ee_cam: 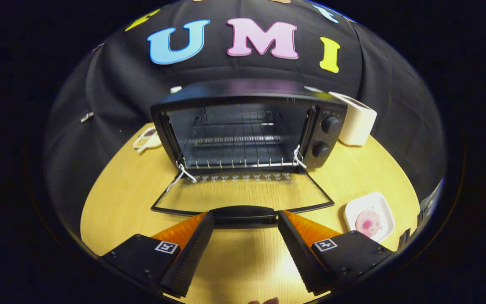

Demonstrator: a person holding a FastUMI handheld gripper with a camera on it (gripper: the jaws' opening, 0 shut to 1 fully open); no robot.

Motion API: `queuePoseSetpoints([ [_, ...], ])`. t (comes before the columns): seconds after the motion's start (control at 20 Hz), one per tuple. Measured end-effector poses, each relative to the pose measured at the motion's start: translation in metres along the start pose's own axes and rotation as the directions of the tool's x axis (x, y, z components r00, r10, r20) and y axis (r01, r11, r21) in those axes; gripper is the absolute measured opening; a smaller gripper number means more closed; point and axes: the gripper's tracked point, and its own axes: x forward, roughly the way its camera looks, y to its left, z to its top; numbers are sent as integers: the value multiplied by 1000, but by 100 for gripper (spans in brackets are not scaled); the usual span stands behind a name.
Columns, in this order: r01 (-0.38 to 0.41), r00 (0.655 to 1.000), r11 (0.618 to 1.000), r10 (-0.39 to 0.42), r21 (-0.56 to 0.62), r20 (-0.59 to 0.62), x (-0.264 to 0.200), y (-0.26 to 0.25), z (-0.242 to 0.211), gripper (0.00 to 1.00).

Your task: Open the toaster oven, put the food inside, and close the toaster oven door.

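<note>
A wooden tabletop (133, 198) is seen from the tool (245, 219), whose two fingers are spread wide with nothing held between them. At the far left, a small dish (147, 138) sits beside the toaster oven (247, 126). The oven stands beyond the fingers, its glass door (243, 195) folded down flat and the wire rack (236, 147) exposed. The door's black handle (245, 214) lies just ahead of the fingertips, spanning the gap. To the right, a white plate (384, 209) carrying pink food (368, 223) rests beside the right finger. A white appliance (357, 120) stands behind the oven's right side.
</note>
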Motion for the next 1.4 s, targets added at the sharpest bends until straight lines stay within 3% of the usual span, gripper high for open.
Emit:
queuePoseSetpoints([
  [0.25,-30,997,999,27,-28,-77,2,-3,-26,100],
  [0.75,-166,986,985,166,36,10,-50,-44,30,99],
  [1.1,-218,966,975,209,-44,-154,-72,-151,16,100],
  [1.4,-164,933,986,152,-11,-326,-56,-268,2,99],
])
